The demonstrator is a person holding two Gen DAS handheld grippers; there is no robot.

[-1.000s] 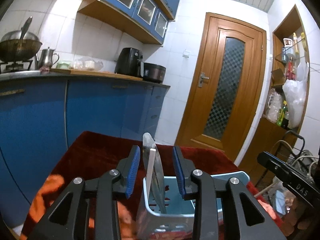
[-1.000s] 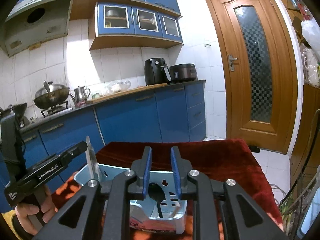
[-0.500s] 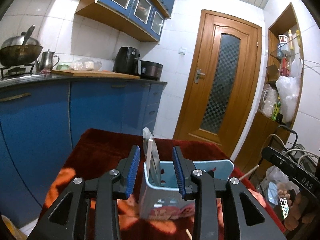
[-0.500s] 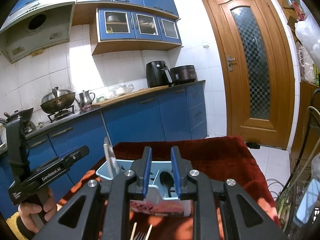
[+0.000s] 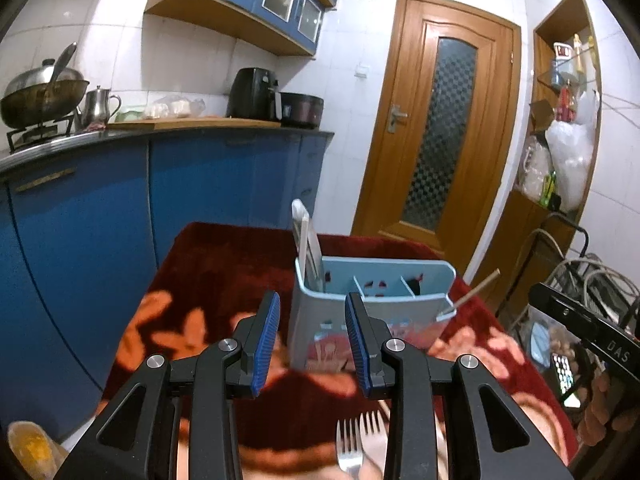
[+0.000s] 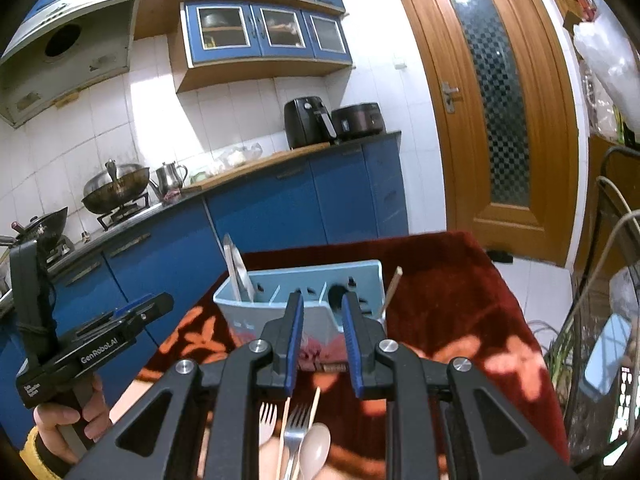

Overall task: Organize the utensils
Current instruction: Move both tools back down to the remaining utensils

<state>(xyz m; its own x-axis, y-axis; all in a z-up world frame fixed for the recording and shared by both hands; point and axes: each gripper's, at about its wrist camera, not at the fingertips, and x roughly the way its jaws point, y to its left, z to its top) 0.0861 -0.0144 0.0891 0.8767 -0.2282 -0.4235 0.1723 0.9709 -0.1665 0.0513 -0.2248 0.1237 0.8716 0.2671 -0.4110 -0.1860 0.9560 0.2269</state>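
1. Left wrist view: left gripper point(image 5: 312, 340) jaws apart, nothing between them; blue utensil caddy point(image 5: 372, 320) stands on the red cloth point(image 5: 224, 280), a knife point(image 5: 308, 248) upright in its left compartment.
2. Right wrist view alone shows: right gripper point(image 6: 322, 340) empty, jaws narrowly apart; a spoon point(image 6: 314, 452), forks point(image 6: 294, 424) and chopsticks point(image 6: 314, 408) lying before the caddy.

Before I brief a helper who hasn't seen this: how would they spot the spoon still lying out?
On the red floral tablecloth, in front of the light-blue plastic utensil holder, loose cutlery lies together. Among the metal forks and wooden chopsticks, the pale spoon alone has a rounded bowl.
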